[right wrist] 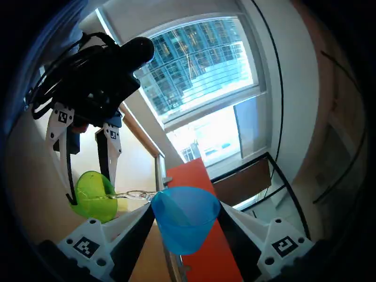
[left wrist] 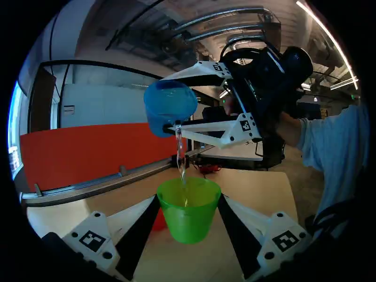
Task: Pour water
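Water [left wrist: 179, 157] falls in a thin clear stream from the tilted translucent blue plastic cup [left wrist: 169, 107] into the upright translucent green plastic cup [left wrist: 189, 218] directly below it, with the pale wooden table [left wrist: 268, 188] behind. The right gripper [right wrist: 185, 207] has both fingers clamped on the blue cup's sides (a person's light-sleeved arm [left wrist: 333, 141] reaches in behind it). The left gripper [left wrist: 188, 199] likewise squeezes the green cup between its two fingers.
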Motion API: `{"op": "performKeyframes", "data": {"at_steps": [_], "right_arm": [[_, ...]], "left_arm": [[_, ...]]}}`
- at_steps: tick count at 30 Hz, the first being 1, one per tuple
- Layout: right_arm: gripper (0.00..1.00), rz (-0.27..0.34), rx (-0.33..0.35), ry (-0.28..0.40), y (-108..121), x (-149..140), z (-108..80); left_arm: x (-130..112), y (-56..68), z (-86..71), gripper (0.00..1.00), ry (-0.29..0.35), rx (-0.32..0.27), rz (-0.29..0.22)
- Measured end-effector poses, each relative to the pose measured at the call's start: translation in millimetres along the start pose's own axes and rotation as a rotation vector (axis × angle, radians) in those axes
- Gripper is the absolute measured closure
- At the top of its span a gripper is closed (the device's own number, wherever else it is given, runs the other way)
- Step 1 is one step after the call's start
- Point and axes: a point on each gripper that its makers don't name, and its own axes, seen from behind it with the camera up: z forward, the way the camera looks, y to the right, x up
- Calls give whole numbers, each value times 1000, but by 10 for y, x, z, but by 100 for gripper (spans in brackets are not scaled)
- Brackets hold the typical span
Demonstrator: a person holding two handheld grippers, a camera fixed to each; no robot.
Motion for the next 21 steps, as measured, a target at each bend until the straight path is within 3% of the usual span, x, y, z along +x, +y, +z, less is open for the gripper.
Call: {"op": "performKeyframes", "data": {"at_steps": [21], "right_arm": [[8, -89, -49, -1, 160, 33, -12]], "left_arm": [[3, 7, 7, 13, -1, 0, 7]]}}
